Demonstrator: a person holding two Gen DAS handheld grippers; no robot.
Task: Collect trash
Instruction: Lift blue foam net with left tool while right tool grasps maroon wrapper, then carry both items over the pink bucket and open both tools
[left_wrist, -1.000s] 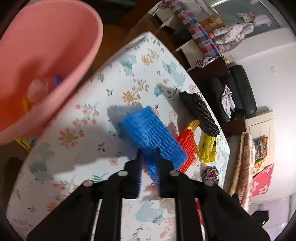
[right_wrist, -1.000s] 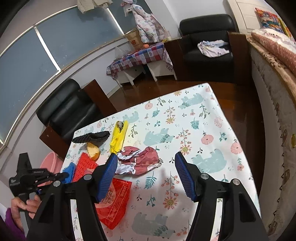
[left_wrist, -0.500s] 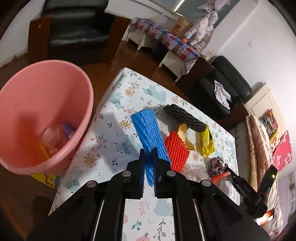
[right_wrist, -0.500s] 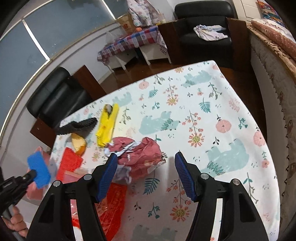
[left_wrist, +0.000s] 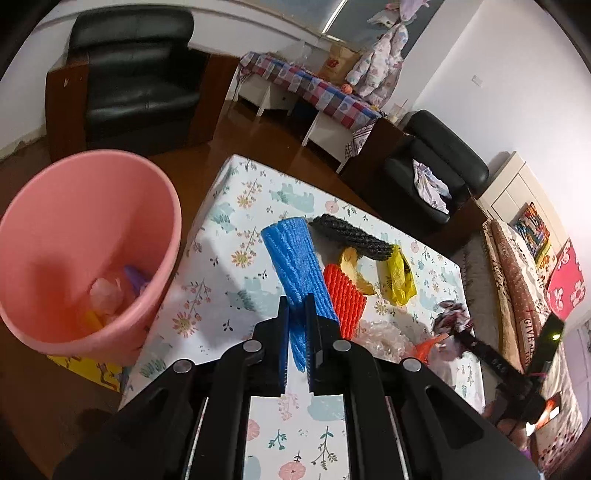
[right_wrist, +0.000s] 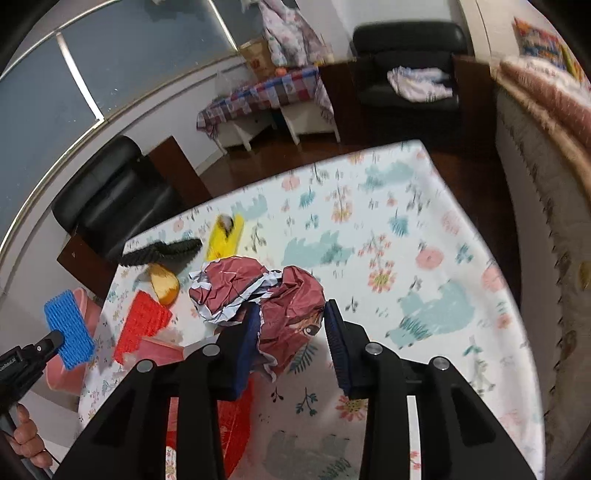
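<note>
My left gripper (left_wrist: 295, 310) is shut on the near end of a blue foam net (left_wrist: 291, 258) and holds it in the air over the flowered table (left_wrist: 236, 291). A pink bin (left_wrist: 173, 229) with several scraps inside stands on the floor to the left of the table. In the right wrist view the blue foam net (right_wrist: 68, 328) hangs at the far left. My right gripper (right_wrist: 291, 317) is low over the table, its jaws closing on a crumpled red paper (right_wrist: 291, 291), and both pads touch it.
On the table lie a black foam net (left_wrist: 351, 236), a yellow bag (left_wrist: 399, 277), an orange-red foam net (left_wrist: 343, 295), a yellow peel (left_wrist: 354, 269), clear plastic (left_wrist: 376, 332) and a red bag (right_wrist: 221, 424). Black armchairs (left_wrist: 136, 88) stand beyond the table.
The left gripper has risen and rolled upright with the blue net, away from the bin. The right gripper has moved in over the red paper and its jaws have narrowed onto it.
</note>
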